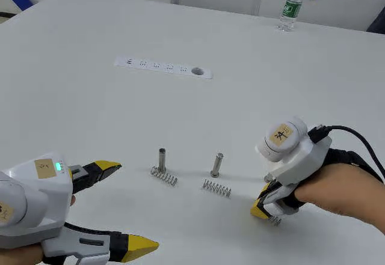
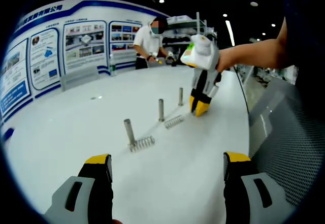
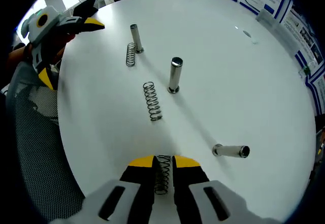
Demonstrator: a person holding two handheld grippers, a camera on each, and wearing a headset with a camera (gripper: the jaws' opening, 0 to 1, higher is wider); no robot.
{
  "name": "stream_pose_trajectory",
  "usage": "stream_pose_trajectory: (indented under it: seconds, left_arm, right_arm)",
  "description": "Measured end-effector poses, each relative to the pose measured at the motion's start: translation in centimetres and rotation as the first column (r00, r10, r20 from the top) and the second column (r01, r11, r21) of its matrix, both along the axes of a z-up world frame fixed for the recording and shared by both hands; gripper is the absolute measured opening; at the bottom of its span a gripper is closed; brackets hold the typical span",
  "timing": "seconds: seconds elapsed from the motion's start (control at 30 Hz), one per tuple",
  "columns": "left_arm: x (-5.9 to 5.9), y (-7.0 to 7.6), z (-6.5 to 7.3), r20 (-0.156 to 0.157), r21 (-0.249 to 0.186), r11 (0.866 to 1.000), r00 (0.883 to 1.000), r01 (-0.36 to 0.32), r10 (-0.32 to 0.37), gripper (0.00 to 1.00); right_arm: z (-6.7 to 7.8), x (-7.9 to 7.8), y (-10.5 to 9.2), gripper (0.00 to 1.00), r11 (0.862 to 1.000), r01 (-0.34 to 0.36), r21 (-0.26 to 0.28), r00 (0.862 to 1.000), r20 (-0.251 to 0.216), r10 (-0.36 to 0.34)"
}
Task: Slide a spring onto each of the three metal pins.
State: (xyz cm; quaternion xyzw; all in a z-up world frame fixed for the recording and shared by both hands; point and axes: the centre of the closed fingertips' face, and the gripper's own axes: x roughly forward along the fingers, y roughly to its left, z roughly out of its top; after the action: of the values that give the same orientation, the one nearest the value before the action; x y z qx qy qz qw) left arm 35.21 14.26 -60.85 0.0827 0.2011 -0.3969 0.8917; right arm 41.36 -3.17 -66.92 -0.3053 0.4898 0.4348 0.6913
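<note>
**A:** quick check, what's where on the table (image 1: 198,106)?

**B:** The left gripper (image 1: 127,206) is at the near edge with its jaws spread wide and nothing between them. The right gripper (image 3: 162,164) is further right along that edge, tips down on the surface and pinching a spring (image 3: 162,177).

**A:** and the pins?

**B:** The left pin (image 1: 162,159) and middle pin (image 1: 216,164) stand upright between the grippers. The third pin (image 3: 231,151) lies on its side just beside the right gripper. One loose spring (image 1: 164,176) lies flat at the left pin's foot, and the other spring (image 1: 216,188) lies just in front of the middle pin.
</note>
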Motion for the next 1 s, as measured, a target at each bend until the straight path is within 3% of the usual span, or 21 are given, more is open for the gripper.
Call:
stream_pose_trajectory:
  seconds: [0.4, 1.0]
  left_arm:
    - [-0.1, 0.0, 0.1, 0.002, 0.0, 1.0, 1.0, 0.001, -0.001, 0.92]
    - [0.0, -0.3, 0.7, 0.02, 0.001, 1.0, 1.0, 0.016, -0.016, 0.92]
  right_arm:
    - [0.0, -0.1, 0.0, 0.12, 1.0, 0.004, -0.005, 1.0, 0.005, -0.004]
    - [2.3, 0.2, -0.4, 0.12, 0.998, 0.036, 0.05, 0.997, 0.064, -0.039]
